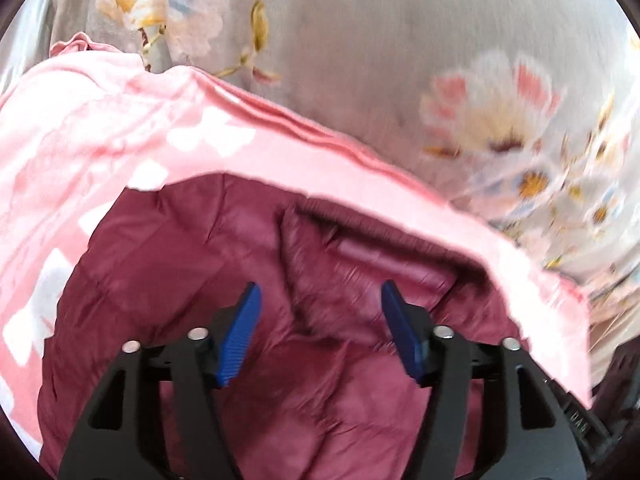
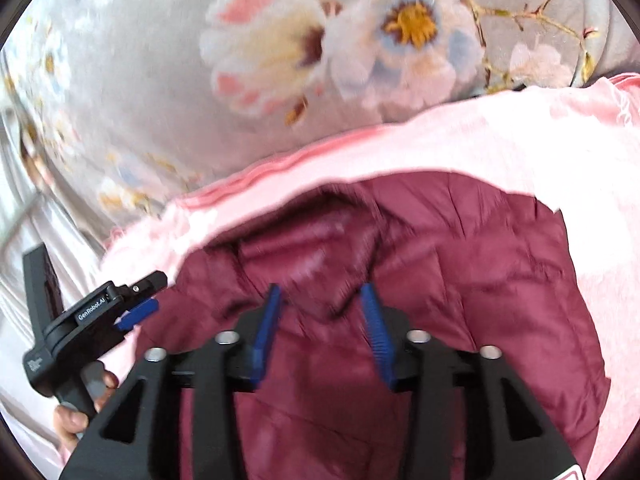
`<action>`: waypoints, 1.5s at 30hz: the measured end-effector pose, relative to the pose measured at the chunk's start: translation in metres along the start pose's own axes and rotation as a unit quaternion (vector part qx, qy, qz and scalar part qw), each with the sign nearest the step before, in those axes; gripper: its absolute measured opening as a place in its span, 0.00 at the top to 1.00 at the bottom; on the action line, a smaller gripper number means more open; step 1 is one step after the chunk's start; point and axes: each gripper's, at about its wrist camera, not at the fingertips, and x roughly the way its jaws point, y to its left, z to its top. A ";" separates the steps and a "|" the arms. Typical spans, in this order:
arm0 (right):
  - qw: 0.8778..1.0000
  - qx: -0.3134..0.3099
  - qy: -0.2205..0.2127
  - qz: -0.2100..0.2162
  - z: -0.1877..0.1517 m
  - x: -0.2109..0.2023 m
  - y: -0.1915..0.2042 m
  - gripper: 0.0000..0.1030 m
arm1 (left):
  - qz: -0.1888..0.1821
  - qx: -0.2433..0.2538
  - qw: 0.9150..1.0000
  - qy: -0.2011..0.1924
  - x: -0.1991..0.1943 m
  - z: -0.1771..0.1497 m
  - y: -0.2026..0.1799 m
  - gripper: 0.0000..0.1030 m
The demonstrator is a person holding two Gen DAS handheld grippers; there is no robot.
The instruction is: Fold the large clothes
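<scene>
Jacket [image 1: 200,280], maroon and quilted, lies spread on a pink blanket [image 1: 100,140], which in turn covers a bed dressed in a grey floral sheet [image 1: 360,40]; the soft layers give a broad flat surface for folding. Its collar or hood region [image 1: 360,256] bunches near the far blanket edge, though blur prevents a firm identification. No container is visible in either view. Left claw [image 1: 320,320] hovers over the garment's upper middle, released, with nothing between its blue pads [image 1: 240,332]. Right claw [image 2: 322,320] hovers likewise over the bunched fabric, released and empty. Judged from this, both claws are positioned to select grasp points, and no fold is yet evident
</scene>
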 end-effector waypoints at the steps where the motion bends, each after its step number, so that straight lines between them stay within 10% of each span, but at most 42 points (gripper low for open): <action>1: 1.000 0.014 -0.004 0.010 0.006 0.003 0.000 0.49 | -0.002 -0.007 1.000 -0.001 0.001 0.006 -0.002 0.39; 18: 0.971 0.224 -0.004 0.080 0.038 0.086 -0.040 0.47 | -0.009 -0.153 0.986 0.068 0.097 0.036 0.025 0.46; 21: 0.978 0.196 0.001 0.064 0.040 0.086 -0.037 0.84 | -0.002 -0.124 0.989 0.083 0.104 0.039 0.023 0.94; 25: 0.997 0.078 -0.009 -0.007 0.039 0.072 -0.018 0.98 | 0.012 -0.071 0.996 0.059 0.091 0.032 0.017 0.97; 30: 0.999 0.047 0.011 0.003 0.035 0.069 -0.016 0.96 | 0.014 -0.038 0.999 0.032 0.071 0.026 0.016 0.96; 35: 0.993 0.104 0.007 0.046 0.035 0.069 -0.027 0.57 | -0.038 -0.079 0.996 0.032 0.060 0.039 0.014 0.63; 40: 0.984 0.166 0.008 0.059 0.041 0.086 -0.038 0.55 | -0.040 -0.107 0.992 0.050 0.077 0.047 0.005 0.41; 45: 0.978 0.197 0.008 0.064 0.040 0.096 -0.046 0.64 | -0.038 -0.178 0.979 0.089 0.110 0.044 0.026 0.48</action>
